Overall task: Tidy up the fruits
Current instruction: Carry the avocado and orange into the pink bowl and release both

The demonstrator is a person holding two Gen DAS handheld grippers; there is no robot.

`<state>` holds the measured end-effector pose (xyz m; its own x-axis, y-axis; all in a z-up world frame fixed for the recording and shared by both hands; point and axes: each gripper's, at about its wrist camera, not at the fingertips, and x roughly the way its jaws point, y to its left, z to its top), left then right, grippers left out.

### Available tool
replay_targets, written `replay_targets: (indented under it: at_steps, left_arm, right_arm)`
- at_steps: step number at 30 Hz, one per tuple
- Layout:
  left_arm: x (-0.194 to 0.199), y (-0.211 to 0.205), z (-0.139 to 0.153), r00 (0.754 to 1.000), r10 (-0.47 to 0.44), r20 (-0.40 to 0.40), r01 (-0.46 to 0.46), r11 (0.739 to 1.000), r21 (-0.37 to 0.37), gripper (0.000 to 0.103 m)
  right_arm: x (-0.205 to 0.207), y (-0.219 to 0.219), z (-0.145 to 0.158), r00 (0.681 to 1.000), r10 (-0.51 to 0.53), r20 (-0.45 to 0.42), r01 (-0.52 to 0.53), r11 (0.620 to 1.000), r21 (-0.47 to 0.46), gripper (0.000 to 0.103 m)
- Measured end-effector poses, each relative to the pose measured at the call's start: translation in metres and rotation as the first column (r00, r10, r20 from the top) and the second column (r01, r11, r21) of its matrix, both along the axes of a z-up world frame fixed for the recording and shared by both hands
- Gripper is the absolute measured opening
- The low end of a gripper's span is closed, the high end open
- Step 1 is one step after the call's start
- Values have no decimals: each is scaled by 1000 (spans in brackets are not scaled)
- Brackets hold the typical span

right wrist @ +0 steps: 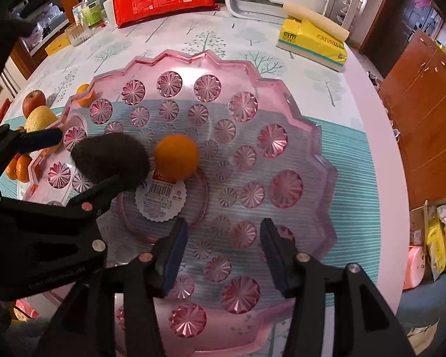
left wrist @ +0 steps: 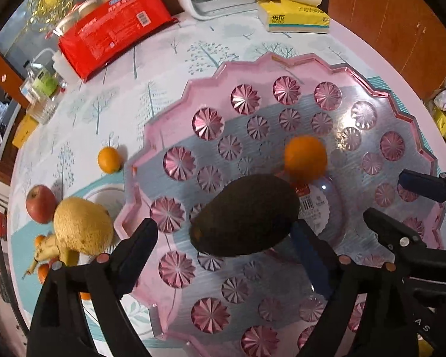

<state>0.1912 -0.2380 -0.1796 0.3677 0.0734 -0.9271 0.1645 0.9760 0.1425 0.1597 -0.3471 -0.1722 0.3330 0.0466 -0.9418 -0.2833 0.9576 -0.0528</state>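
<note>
Resting on tray (right wrist: 318, 136): one avocado (left wrist: 243, 214), one orange (left wrist: 305, 156)

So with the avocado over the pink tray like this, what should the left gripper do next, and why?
Probably lower a little and open. The left gripper has the avocado between its fingers above the tray, close beside the orange already lying in it. The right gripper is open and holds nothing, so it is not in the way. Whether the avocado already touches the tray floor is unclear.

Both wrist views overlook pink tray (left wrist: 270, 59), close
</note>
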Motion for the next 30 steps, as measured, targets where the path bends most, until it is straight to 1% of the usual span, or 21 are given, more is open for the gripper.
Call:
replay_targets:
  at_steps: [3, 7, 11, 14, 18, 23, 30]
  left_arm:
    - [-4, 1, 2, 1000, 7, 12, -7, 1000, -7, 90]
    - [-9, 3, 13, 999, 8, 45, -8, 1000, -10, 91]
    - [-14, 10, 24, 997, 31, 73, -29, 999, -18, 99]
    - [-19, 17, 33, 996, 47, 80, -43, 998, -41, 102]
    - [-28, 22, 47, 996, 52, 76, -45, 994, -101, 103]
    - [-42, 21, 66, 992, 39, 118, -27, 994, -103, 103]
    - [-62, 26, 103, 989, 24, 148, -2, 988, -151, 103]
  right_arm:
    - [-3, 0, 5, 1000, -5, 16, 5, 1000, -1, 52]
    - [-6, -1, 14, 999, -8, 40, 8, 1000, 5, 53]
    - [-11, -2, 26, 997, -18, 73, 17, 1000, 18, 53]
    - [-15, -4, 34, 995, -31, 90, 29, 999, 31, 53]
    - [-21, -6, 44, 993, -49, 110, 45, 998, 36, 53]
    - [-30, -6, 59, 989, -66, 136, 59, 997, 55, 53]
    - [-48, -10, 87, 982, -96, 164, 79, 991, 107, 53]
